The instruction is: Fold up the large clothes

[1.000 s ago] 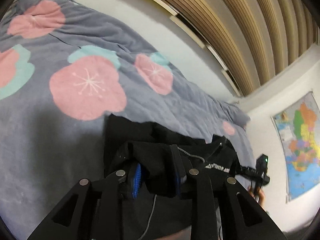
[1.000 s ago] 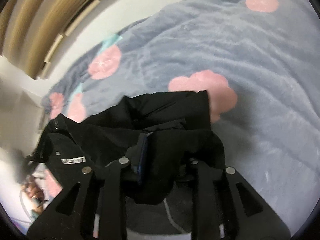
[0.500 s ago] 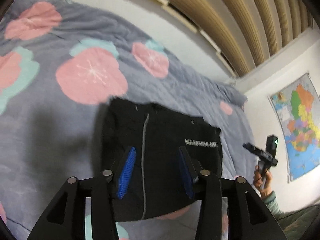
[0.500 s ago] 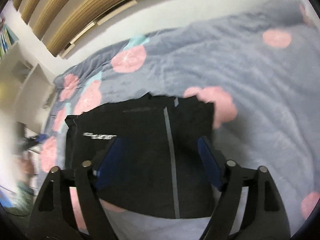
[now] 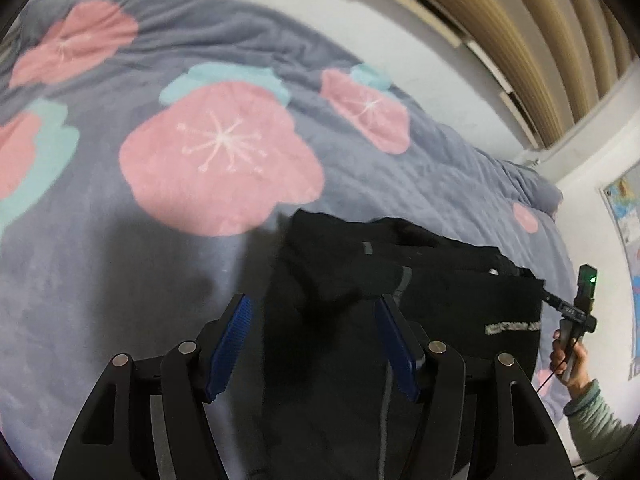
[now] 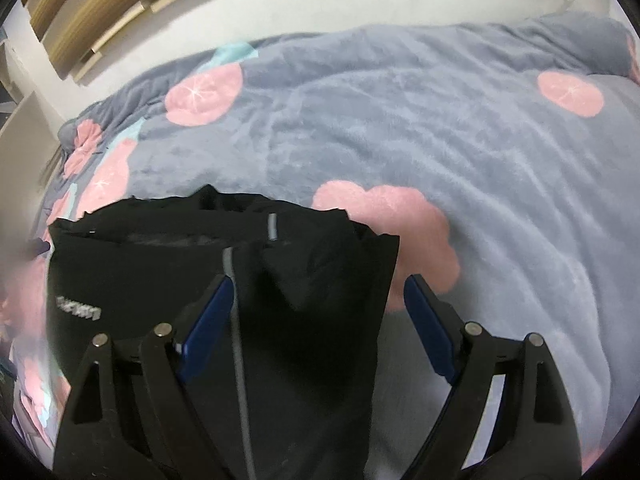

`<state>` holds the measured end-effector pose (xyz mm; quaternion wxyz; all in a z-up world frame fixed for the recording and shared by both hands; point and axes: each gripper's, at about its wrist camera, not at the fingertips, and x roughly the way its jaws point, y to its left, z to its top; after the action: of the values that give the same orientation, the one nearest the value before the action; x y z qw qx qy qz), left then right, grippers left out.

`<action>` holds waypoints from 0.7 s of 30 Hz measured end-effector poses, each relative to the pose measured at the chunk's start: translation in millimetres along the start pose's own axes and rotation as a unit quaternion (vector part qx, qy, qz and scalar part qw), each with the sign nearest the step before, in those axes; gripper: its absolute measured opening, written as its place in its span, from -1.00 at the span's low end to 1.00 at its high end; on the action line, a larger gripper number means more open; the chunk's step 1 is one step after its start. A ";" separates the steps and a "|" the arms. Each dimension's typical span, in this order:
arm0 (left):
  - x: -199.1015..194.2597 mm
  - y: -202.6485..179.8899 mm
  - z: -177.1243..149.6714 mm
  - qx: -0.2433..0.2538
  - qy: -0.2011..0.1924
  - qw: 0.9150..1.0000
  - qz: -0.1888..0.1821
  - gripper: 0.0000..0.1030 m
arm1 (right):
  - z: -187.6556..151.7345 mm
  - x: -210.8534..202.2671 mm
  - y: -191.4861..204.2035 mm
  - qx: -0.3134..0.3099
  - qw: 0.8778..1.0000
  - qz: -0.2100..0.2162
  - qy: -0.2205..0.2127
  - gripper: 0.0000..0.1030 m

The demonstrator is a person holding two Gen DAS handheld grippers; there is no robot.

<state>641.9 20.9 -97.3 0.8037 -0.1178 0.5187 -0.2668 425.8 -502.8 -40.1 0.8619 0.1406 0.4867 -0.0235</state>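
Folded black garment [image 5: 400,320] lying on the near part of a grey flowered blanket [image 5: 120,280], with the left gripper [image 5: 312,340] opening and the right gripper [image 6: 316,320] spread wide above it, neither pinching cloth.

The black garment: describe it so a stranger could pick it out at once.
A grey blanket with pink flowers covers the bed. On its near part lies the black garment, folded. It is the only dark thing there, with a grey stripe and small white lettering.
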 end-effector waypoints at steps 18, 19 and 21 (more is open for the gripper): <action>-10.6 -27.4 11.8 0.028 -0.070 0.996 -0.038 -0.80 | -4.2 -41.2 2.3 0.033 0.996 0.002 -0.086 -0.69; -23.7 -30.9 17.8 0.022 -0.092 0.994 -0.047 -0.80 | 2.0 -55.9 2.0 0.033 0.994 -0.008 -0.106 -0.69; -34.8 -36.7 32.9 0.012 -0.120 0.991 -0.062 -0.80 | 16.7 -63.8 2.3 0.040 0.991 -0.010 -0.124 -0.70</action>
<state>649.1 6.7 -39.0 0.8436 -0.1714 0.4070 -0.3056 406.7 -511.1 22.4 0.9088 0.1657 0.3766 -0.0689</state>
